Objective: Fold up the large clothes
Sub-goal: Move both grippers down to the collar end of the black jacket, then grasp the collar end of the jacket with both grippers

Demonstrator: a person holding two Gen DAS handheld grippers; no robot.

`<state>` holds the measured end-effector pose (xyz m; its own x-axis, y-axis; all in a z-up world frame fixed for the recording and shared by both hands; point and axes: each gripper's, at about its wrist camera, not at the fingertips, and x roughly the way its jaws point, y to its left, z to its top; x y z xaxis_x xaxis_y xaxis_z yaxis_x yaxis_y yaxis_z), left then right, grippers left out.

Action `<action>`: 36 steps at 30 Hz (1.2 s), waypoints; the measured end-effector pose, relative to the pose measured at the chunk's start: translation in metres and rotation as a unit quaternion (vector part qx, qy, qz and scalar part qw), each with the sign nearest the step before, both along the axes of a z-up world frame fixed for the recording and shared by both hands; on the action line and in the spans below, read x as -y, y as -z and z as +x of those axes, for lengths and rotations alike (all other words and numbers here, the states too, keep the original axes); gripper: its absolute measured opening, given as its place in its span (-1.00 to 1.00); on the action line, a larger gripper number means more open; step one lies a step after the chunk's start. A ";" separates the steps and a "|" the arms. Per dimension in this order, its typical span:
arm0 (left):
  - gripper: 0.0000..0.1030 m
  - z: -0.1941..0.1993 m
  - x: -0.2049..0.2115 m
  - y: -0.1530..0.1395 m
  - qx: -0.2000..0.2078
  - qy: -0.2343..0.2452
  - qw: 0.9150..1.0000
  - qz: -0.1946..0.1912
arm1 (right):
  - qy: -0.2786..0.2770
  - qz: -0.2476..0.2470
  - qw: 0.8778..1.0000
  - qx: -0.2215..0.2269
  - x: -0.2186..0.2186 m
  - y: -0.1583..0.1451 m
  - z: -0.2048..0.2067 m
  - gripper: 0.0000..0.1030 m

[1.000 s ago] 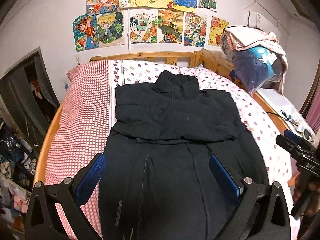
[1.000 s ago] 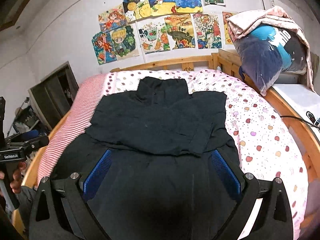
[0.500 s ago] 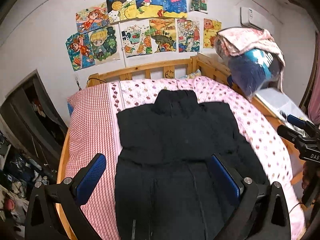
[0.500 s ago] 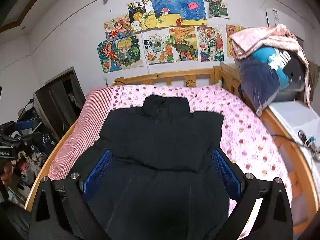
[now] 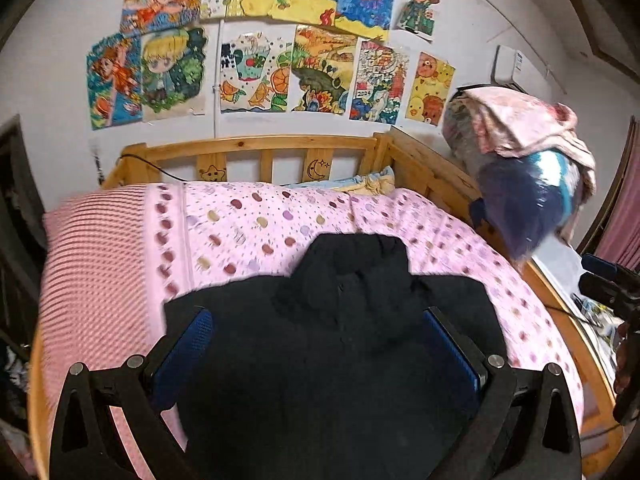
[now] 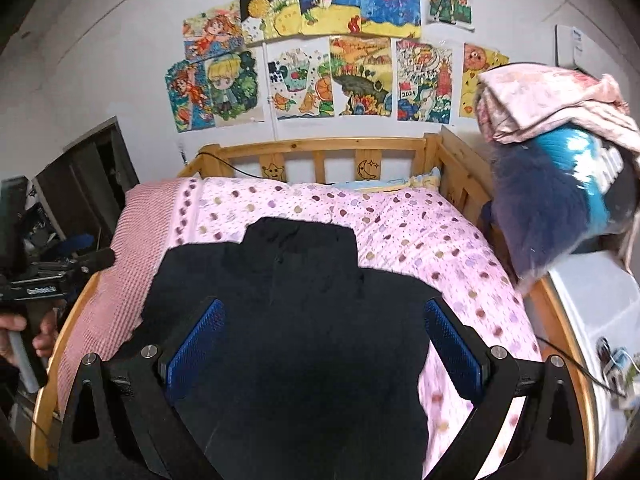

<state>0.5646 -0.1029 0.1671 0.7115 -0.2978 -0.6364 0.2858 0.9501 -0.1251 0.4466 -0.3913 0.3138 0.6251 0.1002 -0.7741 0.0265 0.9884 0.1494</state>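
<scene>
Bed [image 5: 256,220]: black garment [image 5: 340,360] lay flat — views had pulled back.
Left gripper [image 5: 320,356], right gripper [image 6: 324,344]: jaws released — regrasp due.

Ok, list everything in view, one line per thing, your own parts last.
black garment: one, black, spread flat on the bed, collar toward the headboard.
bedspread: one, pink with coloured dots, covering the mattress.
checked blanket: one, red and white, along the bed's left side.
bed frame: one, light wood, star and moon marks on the headboard slats.
drawings: about ten, many colours, stuck on the white wall above the headboard.
bedding bundle: one, blue with a pink cloth on top, right of the bed.
left tool: one, black with blue pads, open above the garment.
right tool: one, same colours, open above the garment.
</scene>
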 end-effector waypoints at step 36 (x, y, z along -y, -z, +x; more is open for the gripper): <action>-0.89 0.117 0.030 0.103 -0.049 0.002 0.998 -0.027 | -0.029 0.116 0.991 -0.054 -0.019 0.209 0.183 -0.84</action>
